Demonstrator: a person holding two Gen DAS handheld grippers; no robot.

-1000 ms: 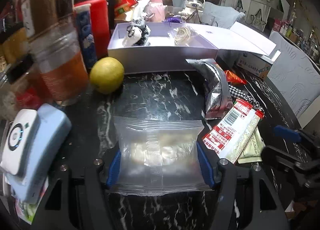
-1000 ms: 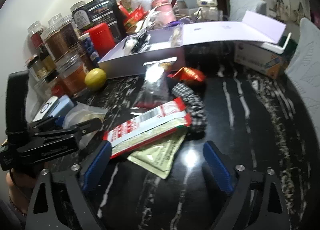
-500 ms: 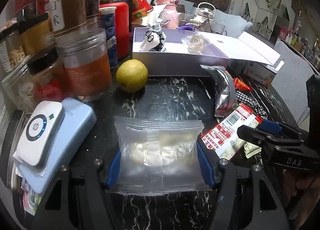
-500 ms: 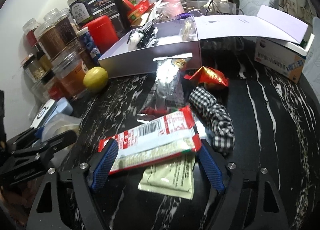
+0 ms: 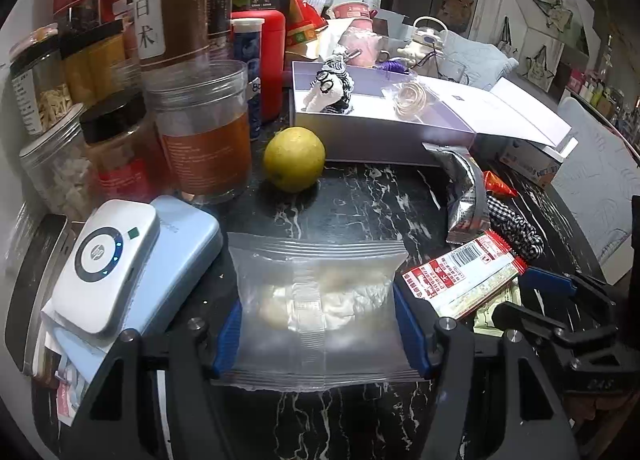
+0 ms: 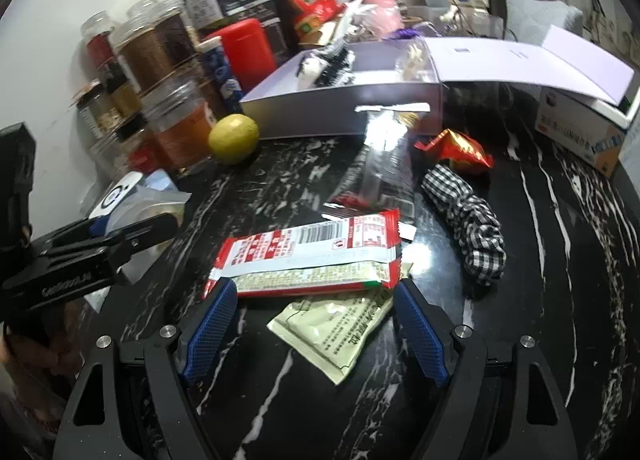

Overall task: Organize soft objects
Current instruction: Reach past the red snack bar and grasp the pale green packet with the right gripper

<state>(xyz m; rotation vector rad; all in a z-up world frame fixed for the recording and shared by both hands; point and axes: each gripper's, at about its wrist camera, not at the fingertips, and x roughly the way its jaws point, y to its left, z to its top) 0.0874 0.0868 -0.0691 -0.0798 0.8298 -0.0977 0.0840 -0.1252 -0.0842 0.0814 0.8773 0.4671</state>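
Now the right tool [image 6: 316, 324] has closed in on the red-and-white snack packet [image 6: 308, 256] compared with a second ago: then the packet lay off to the left of its blue pads, and now it sits just ahead of them, its two ends roughly in line with the fingertips. The jaws have narrowed somewhat but remain apart, and nothing is pressed between them; the pale green sachet [image 6: 336, 330] lies between them on the dark marble worktop [image 6: 560, 300]. That suggests the packet is the next soft item to be picked up. The left tool [image 5: 320, 320] is unchanged in its grip: its pads squeeze the sides of the clear zip bag [image 5: 320, 292], which holds something pale and bulges slightly between them, low over the worktop beside the blue device [image 5: 176, 260]. Its view has shifted so the jars [image 5: 200, 131] and yellow fruit [image 5: 294, 159] loom nearer. Both tools angle downward toward the worktop, side by side, the right one visible at the right edge of the left view. The lavender open box [image 6: 344, 107] sits beyond the clutter, a likely destination.
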